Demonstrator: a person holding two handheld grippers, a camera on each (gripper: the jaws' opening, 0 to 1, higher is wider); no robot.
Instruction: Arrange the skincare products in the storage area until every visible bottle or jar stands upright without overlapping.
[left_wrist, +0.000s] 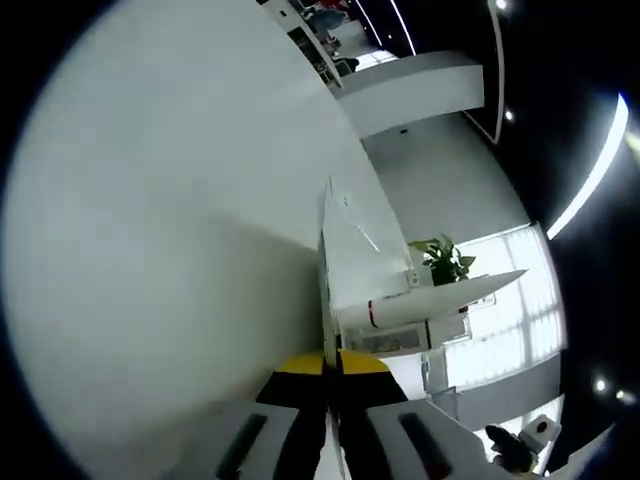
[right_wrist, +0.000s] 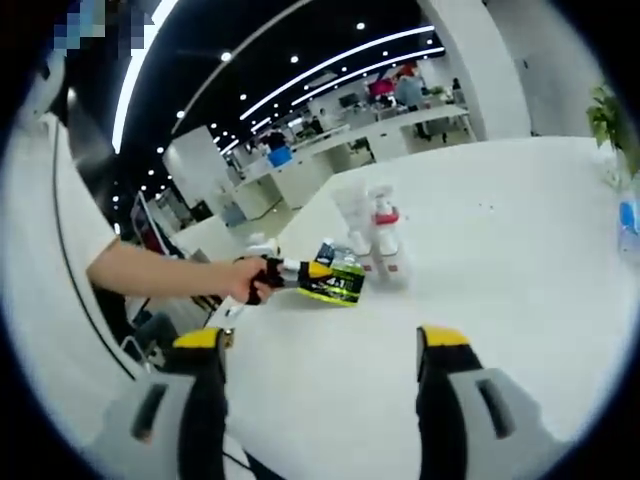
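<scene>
Two skincare bottles stand close together on the white table (right_wrist: 500, 250): a pale, see-through one (right_wrist: 350, 212) and a white one with a red band (right_wrist: 386, 238). My left gripper (right_wrist: 345, 283), held by a person's hand (right_wrist: 245, 278), reaches in from the left, its tip just short of their bases. The left gripper view is rolled, so the red-banded bottle (left_wrist: 400, 310) and the clear one (left_wrist: 358, 235) jut sideways from the table (left_wrist: 170, 250). My left gripper (left_wrist: 331, 362) has its yellow tips together, nothing between them. My right gripper (right_wrist: 320, 345) is open and empty, well short of the bottles.
A potted plant (left_wrist: 442, 260) stands beyond the bottles, and its leaves (right_wrist: 610, 120) show at the table's far right edge beside a blue-labelled item (right_wrist: 628, 225). Office desks and people are in the background. The person's sleeve (right_wrist: 60, 230) is at the left.
</scene>
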